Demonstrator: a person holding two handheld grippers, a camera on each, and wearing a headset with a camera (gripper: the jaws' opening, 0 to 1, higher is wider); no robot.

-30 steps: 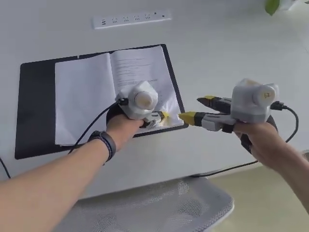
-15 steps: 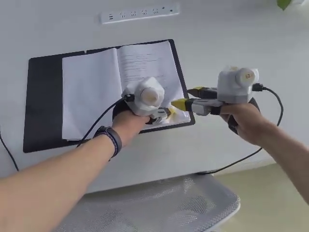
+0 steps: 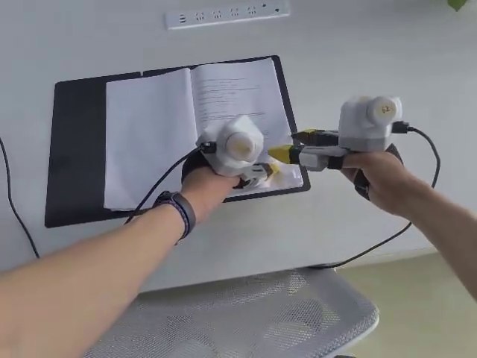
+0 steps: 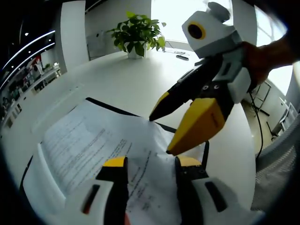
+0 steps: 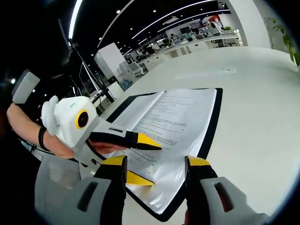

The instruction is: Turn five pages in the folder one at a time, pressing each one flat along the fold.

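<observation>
The black folder [image 3: 74,149] lies open on the white table, with a blank left page and a printed right page [image 3: 231,97]. My left gripper [image 3: 262,171] is at the right page's lower right corner [image 4: 150,150], which is crumpled and lifted. Its jaws are apart, one above and one below that corner. My right gripper [image 3: 287,145] points left at the same corner, open, with its yellow tips just beside the left gripper's jaws. In the left gripper view the right gripper [image 4: 161,133] hangs over the printed sheet from the upper right.
A white power strip [image 3: 227,13] lies at the back of the table. The right gripper's cable [image 3: 425,194] loops off the front edge. A mesh office chair [image 3: 283,313] stands below the table edge. A potted plant [image 4: 136,37] sits farther along the table.
My right gripper has moved left, from beside the folder to over its lower right corner, close to the left gripper. The left gripper has stayed at the crumpled page corner.
</observation>
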